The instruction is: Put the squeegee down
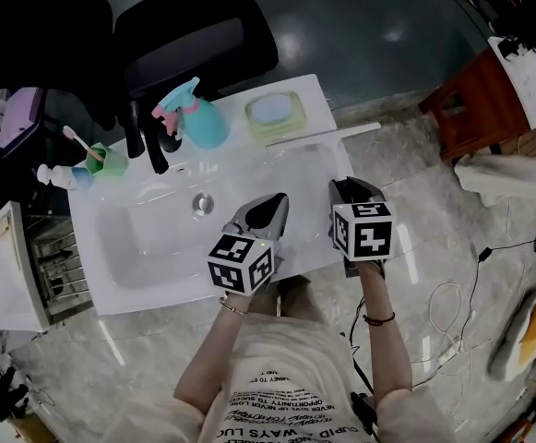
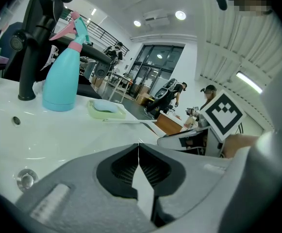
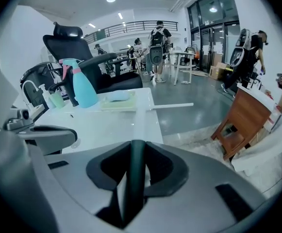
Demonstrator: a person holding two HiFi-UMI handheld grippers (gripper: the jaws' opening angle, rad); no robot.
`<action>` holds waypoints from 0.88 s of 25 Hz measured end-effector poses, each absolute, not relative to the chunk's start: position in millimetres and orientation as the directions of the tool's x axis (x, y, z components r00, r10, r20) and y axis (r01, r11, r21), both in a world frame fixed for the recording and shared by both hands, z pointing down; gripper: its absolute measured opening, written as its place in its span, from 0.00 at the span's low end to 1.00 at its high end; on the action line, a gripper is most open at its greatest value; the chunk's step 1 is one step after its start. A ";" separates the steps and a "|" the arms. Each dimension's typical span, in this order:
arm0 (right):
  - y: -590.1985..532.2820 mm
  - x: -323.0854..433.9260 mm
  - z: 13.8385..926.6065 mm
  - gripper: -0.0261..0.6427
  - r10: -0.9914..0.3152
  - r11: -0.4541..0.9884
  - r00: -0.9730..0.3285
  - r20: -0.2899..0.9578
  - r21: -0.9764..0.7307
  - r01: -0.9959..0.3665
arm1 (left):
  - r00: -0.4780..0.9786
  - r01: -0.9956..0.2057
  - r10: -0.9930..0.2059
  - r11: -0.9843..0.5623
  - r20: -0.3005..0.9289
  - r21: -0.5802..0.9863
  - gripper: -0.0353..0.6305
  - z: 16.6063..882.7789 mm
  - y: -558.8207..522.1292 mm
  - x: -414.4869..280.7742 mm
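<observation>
The squeegee's white blade bar (image 1: 327, 137) lies along the back right of the white sink counter (image 1: 157, 284), its end sticking out past the counter edge. In the right gripper view the bar (image 3: 172, 105) is ahead of the jaws and a dark handle runs back between them. My right gripper (image 1: 349, 188) (image 3: 137, 144) is shut on that handle. My left gripper (image 1: 272, 203) (image 2: 139, 147) hovers over the basin's right side, shut and empty, with its tips touching. In the left gripper view the bar (image 2: 128, 121) lies by the soap dish.
At the back of the counter stand a black faucet (image 1: 148, 137), a teal spray bottle (image 1: 198, 118), a green soap dish (image 1: 274, 113) and a green cup with a toothbrush (image 1: 106, 160). A black office chair (image 1: 198, 35) is behind. A wooden stool (image 1: 475, 104) stands right.
</observation>
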State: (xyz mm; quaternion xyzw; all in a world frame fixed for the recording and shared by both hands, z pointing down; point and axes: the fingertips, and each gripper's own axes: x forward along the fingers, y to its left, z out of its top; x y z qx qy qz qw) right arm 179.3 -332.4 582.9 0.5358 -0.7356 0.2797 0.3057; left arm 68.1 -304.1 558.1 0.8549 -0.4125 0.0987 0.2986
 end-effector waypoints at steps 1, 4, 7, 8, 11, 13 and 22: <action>-332.4 179.2 583.0 0.18 -0.618 0.271 -0.235 0.750 -0.078 -0.960 | 0.639 -0.765 -0.647 -0.480 0.416 0.429 0.09 558.4 -304.2 68.0; -332.7 179.1 583.4 0.18 -0.622 0.278 -0.226 0.750 -0.059 -0.959 | 0.638 -0.766 -0.647 -0.477 0.418 0.431 0.09 559.0 -304.7 68.1; -332.9 179.1 583.7 0.18 -0.623 0.282 -0.225 0.749 -0.054 -0.958 | 0.636 -0.768 -0.649 -0.475 0.419 0.430 0.09 559.7 -305.1 68.0; -333.0 178.9 583.9 0.18 -0.623 0.282 -0.225 0.749 -0.053 -0.958 | 0.635 -0.768 -0.649 -0.474 0.419 0.429 0.09 559.8 -305.2 67.8; -333.5 178.3 583.6 0.18 -0.628 0.284 -0.220 0.747 -0.043 -0.958 | 0.637 -0.767 -0.648 -0.476 0.418 0.430 0.09 559.9 -304.8 68.5; -334.0 178.0 583.4 0.18 -0.632 0.286 -0.220 0.743 -0.040 -0.957 | 0.638 -0.766 -0.647 -0.478 0.417 0.430 0.09 559.9 -304.6 68.8; -337.4 174.1 558.3 0.24 -0.693 0.303 -0.275 0.666 -0.077 -0.950 | 0.659 -0.752 -0.641 -0.538 0.395 0.381 0.09 545.9 -303.2 69.3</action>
